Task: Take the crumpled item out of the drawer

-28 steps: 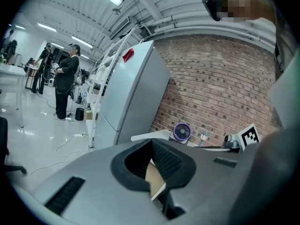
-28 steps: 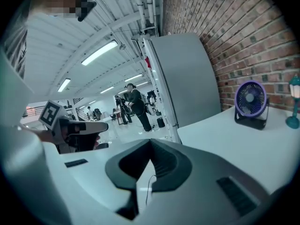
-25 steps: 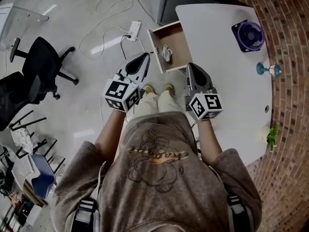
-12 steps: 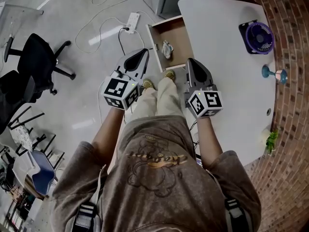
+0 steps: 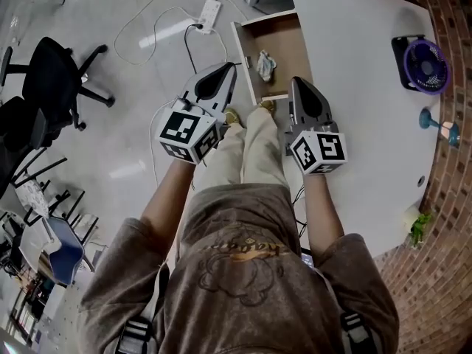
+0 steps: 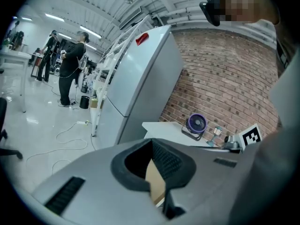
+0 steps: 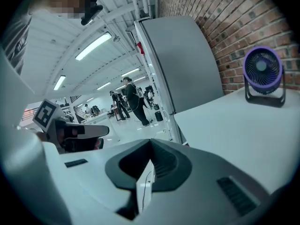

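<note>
**Both tools clenched and empty, crumpled item lying in the open drawer**

I take the drawer (image 5: 287, 39) as my marker. The grey floor (image 5: 133, 139) spreads out past its front panel. The white surface (image 5: 354, 102) runs along its other side, and the drawer stands pulled out from that surface's edge. A black office chair (image 5: 48, 87) sits on the floor, well apart from the drawer.

My left tool (image 5: 230, 68) hangs outside the drawer, its tip just beside the near corner of the front panel. Its own view shows the jaws pressed together with nothing between them. My right tool (image 5: 296, 81) points at the drawer's near side wall, close to where the drawer meets the surface. Its jaws are also clamped together, empty.

A purple fan (image 5: 425, 56) stands on the surface, well apart from the drawer.

The crumpled item (image 5: 266, 65), pale and bunched, lies on the drawer's wooden bottom, nearer the front panel than the surface's edge. Neither tool touches it.
</note>
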`<state>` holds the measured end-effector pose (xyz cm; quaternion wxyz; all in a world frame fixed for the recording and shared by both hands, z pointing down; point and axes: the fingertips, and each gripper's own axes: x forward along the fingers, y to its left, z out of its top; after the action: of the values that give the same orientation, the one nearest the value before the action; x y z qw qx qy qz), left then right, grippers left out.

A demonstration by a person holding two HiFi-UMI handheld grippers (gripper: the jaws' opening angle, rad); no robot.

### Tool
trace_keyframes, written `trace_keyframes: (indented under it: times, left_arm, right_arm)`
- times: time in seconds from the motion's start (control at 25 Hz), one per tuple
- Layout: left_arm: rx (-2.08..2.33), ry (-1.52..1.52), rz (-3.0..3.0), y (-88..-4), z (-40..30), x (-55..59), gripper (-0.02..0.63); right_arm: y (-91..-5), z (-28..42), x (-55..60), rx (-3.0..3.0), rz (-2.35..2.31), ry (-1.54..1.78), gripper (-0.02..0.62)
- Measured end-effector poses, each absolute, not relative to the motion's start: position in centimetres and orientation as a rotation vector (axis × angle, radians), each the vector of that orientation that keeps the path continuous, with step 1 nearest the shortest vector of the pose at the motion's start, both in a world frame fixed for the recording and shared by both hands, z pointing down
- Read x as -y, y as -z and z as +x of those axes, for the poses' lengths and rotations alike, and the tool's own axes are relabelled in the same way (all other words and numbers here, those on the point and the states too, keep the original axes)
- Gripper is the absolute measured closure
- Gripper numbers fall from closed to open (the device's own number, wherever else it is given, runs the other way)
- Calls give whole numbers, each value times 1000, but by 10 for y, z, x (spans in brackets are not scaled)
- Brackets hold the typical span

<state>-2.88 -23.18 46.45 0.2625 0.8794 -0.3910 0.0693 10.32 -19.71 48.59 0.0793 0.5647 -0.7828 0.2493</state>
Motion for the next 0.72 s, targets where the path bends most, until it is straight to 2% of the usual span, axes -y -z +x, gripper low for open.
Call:
trace_keyframes:
  times: [0.72]
  left_arm:
    - [1020, -233, 2363, -543, -17, 224, 600]
  right_arm:
    - [-548, 88, 193, 2353, 1657, -771, 598]
